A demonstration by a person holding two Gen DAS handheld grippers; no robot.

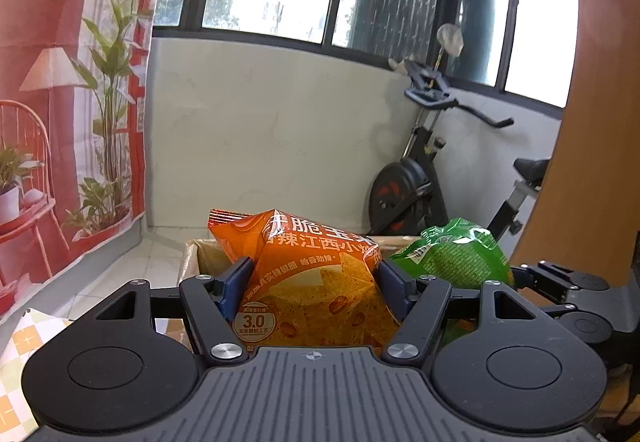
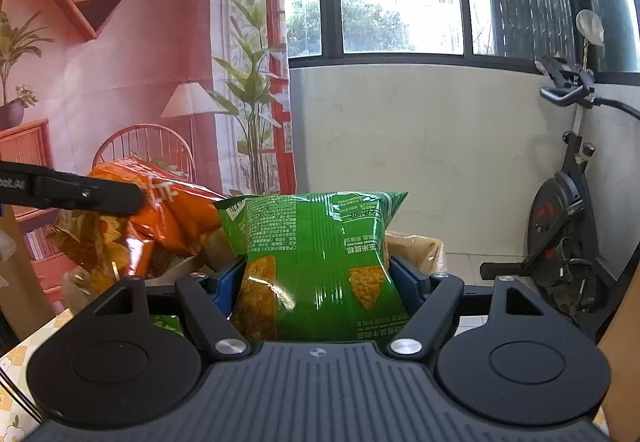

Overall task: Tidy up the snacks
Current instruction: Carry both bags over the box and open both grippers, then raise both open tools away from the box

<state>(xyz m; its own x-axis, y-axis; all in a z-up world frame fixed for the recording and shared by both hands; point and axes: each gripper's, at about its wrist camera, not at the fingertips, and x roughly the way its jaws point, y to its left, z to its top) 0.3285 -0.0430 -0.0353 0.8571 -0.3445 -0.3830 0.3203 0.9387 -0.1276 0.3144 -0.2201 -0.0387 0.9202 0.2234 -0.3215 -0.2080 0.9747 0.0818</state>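
the left gripper (image 1: 310,282) clamps an orange bag (image 1: 316,278) of corn chips between its blue pads; the bag stands roughly upright, long axis running up and away from the camera, its crimped top edge tilted toward the upper left. the right gripper (image 2: 316,282) likewise pinches a green bag (image 2: 316,262), also upright, its printing upside down and its sealed edge uppermost. both bags are glossy, puffed foil with clear windows showing triangular chips. they hang side by side, close together, above an open cardboard box (image 1: 192,258) whose brown flaps show just behind them; the box's inside is hidden by the bags. in the left view the green bag (image 1: 452,254) peeks out at right, partly behind the gripper. in the right view the orange bag (image 2: 168,213) sits at left, crossed by a black finger (image 2: 80,193) of the left gripper. a checked cloth (image 1: 20,346) is cut off at the lower left corner.
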